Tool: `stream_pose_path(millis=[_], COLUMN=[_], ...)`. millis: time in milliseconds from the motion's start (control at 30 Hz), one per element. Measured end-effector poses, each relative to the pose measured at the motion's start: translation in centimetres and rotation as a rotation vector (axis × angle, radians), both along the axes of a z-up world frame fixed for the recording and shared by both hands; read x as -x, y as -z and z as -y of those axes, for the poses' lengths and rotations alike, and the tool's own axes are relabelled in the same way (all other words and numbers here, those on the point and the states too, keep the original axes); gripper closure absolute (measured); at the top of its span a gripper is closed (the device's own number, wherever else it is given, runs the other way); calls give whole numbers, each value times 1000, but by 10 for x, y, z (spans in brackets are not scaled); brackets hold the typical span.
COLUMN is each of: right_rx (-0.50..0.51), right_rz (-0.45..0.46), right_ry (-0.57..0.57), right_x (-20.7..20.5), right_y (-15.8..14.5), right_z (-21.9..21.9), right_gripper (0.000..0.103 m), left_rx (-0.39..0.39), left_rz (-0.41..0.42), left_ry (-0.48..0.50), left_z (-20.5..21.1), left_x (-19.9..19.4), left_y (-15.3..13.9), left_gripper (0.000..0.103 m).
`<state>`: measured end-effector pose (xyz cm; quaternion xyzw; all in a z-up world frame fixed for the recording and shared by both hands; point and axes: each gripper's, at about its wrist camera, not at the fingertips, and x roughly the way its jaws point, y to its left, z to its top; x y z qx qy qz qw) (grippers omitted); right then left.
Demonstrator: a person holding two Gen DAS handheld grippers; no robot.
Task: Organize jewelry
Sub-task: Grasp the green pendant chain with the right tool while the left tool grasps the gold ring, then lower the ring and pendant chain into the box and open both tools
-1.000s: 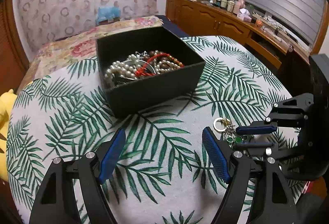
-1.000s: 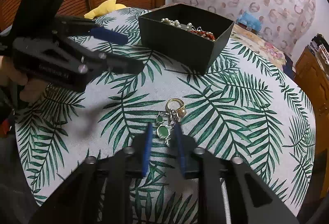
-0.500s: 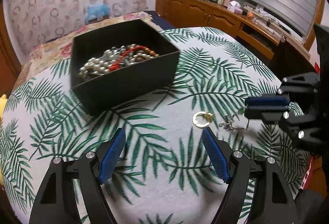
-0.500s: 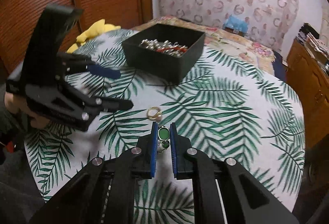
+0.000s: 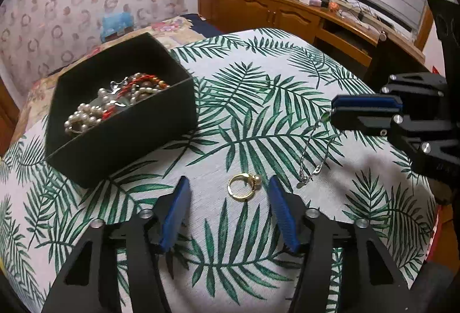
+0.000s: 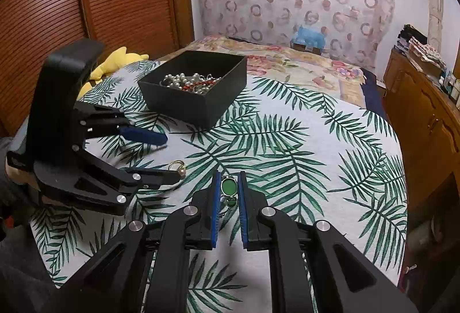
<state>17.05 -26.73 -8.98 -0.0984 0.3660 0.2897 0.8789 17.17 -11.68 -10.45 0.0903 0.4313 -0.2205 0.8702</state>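
A black box [image 5: 123, 134] holding pearl and red bead jewelry [image 5: 115, 103] stands on the leaf-print table. A gold pearl ring [image 5: 244, 186] lies on the cloth between the open fingers of my left gripper [image 5: 228, 195]. My right gripper [image 6: 228, 186] is shut on a green-stone necklace [image 6: 229, 188] and holds it above the table; its silver chain [image 5: 312, 157] hangs down to the cloth. The box [image 6: 198, 88], the ring [image 6: 178, 166] and my left gripper [image 6: 165, 156] show in the right wrist view; my right gripper [image 5: 335, 111] shows in the left wrist view.
The leaf-print cloth [image 5: 258, 111] covers the table. A wooden sideboard [image 5: 287, 13] with bottles and clutter runs along the right. A yellow soft toy [image 6: 115, 62] lies at the table's left edge. A floral bedspread [image 6: 287, 62] lies behind the box.
My right gripper shut on the green necklace and lifted it, chain trailing. My left gripper moved in until the gold ring lies between its open fingers.
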Motion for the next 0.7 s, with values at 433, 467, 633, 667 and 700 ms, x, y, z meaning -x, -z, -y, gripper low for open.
stream_pose_path(millis=[433,467,633,667,700], right_rx=[-17,-18,-33,-36,-39], right_rz=[20,24,42,46,51], right_ry=[7,6,3,-1,-5], right_x=[-8,-8,-14,-15,-15], right_y=[-8,-10,-18,-21,-23], right_z=[2,1,-4,-6,-7], right_gripper=[90,90,90,90,90], left_rx=[-1,1,31,34,37], left_rz=[27,31,63,72,81], left_ry=[-7,-11,-39,-43,-47], left_z=[-2,-3,-16,-19,-21], left_x=[-1,-1,1,2,2], left_y=[1,-1,-16,-20,-24], left_gripper=[82,82,82,82,82])
